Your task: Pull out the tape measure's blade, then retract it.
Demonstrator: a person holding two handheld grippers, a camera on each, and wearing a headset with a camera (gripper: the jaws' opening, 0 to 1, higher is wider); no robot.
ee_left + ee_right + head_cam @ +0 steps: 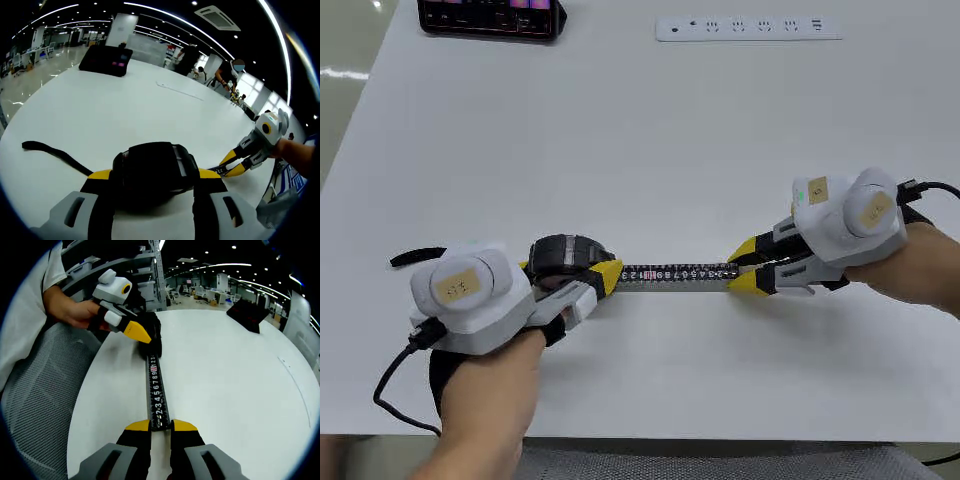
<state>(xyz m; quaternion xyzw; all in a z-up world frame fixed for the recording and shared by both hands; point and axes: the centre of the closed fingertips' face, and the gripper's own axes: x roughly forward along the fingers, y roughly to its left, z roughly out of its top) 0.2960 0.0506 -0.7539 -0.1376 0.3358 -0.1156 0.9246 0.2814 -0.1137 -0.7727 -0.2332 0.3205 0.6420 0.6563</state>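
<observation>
The left tongs (567, 272), nearest at the bottom of the head view, are closed round the black tape measure (565, 255), one yellow tip on each side of its body. This grip seems meant to pin it in place against the pull. The tape measure sits on the white worktop (620, 130) near its front edge, with its wrist strap (415, 257) trailing off to the left.

The right tongs (745, 266) are pinched nearly shut on the free end of the blade (675, 273). The blade runs flat and straight between the two tools, numbers facing up. Only a short length looks drawn out, so I judge the pull to be partly done.

Farther back on the worktop lie a white power strip (750, 27) and a dark flat device (490, 15). Around it is a large open hall with ceiling lights, and a mesh chair (45, 405) is at the person's side.
</observation>
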